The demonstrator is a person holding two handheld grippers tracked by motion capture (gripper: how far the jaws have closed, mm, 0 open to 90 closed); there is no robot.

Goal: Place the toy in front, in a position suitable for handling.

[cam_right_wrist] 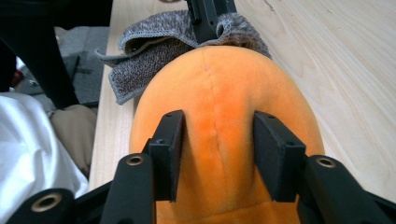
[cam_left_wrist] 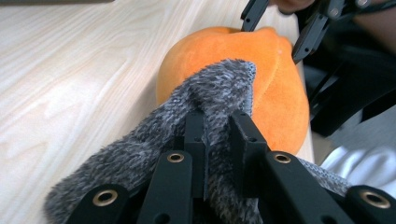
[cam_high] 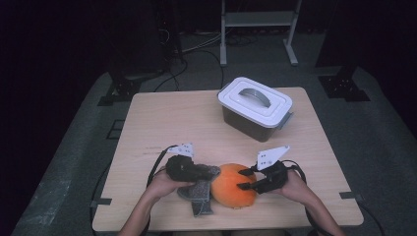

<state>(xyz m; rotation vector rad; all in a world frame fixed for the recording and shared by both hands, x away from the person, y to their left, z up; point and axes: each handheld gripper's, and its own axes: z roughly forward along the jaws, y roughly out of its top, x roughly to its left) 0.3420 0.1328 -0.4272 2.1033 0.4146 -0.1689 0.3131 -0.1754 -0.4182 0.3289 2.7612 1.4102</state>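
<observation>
Left gripper [cam_left_wrist: 217,140] has its jaws pinching a fold of the grey cloth [cam_left_wrist: 154,154], right gripper [cam_right_wrist: 218,154] has its jaws pressed into the sides of the orange plush ball [cam_right_wrist: 224,93], both at the near edge of the worktop [cam_high: 162,123]. Looks like the cloth is about to be pulled over the ball, so next it needs lifting across. The lidded box [cam_high: 254,108] sits far right, nothing's in the way.

White-lidded dark bin [cam_high: 255,108] upright on wooden table [cam_high: 167,123], far side; metal stand [cam_high: 258,24] behind, dim.
</observation>
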